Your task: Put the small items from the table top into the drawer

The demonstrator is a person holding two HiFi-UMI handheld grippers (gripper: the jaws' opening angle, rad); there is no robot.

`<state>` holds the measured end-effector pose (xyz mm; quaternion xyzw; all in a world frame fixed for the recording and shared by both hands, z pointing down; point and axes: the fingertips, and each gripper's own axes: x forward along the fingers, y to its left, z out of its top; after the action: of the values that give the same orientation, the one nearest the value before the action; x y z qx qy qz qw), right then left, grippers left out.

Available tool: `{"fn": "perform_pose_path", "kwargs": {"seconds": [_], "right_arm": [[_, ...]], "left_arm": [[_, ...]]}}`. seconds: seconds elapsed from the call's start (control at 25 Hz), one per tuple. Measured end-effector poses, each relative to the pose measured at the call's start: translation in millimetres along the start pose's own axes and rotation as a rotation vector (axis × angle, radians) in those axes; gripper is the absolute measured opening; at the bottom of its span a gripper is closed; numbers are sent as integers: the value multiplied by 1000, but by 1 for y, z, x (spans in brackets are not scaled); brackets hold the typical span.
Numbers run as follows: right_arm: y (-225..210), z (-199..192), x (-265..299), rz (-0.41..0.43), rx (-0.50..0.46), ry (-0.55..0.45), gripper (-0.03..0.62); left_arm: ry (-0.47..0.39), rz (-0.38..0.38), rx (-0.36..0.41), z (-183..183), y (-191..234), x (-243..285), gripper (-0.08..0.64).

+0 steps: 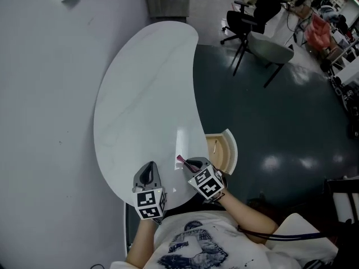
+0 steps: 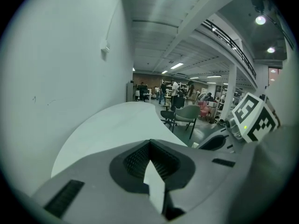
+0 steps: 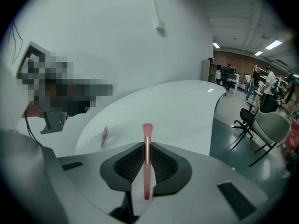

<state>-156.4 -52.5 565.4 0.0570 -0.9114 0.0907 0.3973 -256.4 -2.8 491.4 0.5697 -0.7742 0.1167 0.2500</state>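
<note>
The right gripper [image 3: 147,148] is clamped on a pink brush [image 3: 146,171] near the open drawer [image 1: 229,150], not yet inside, while another pink stick [image 3: 103,137] waits on the table [image 1: 146,94] and the left gripper [image 2: 150,166] is closed, empty.

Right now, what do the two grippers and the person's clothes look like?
The left gripper and right gripper are grey with black ribbed pads, each carrying a white cube of black square markers. A dark cable leaves the right arm. The person wears a white short-sleeved T-shirt with a dark print.
</note>
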Motion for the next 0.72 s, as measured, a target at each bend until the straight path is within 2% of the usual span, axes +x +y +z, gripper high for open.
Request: {"fn": "perform_pose_path", "kwargs": {"seconds": [0.16,0.44,0.72], "right_arm": [[-9,-17,-41,-46,80,-60,60],[-28,-69,-120,-138,179,-135,60],[-41,-119,-186,-223,237,-178,60]], "left_arm": [[-15,-45,19,3,-40,-7,23],[-20,-117,80,-4,-119,-23,23],[-31,-190,143,-16,-194,-36,23]]}}
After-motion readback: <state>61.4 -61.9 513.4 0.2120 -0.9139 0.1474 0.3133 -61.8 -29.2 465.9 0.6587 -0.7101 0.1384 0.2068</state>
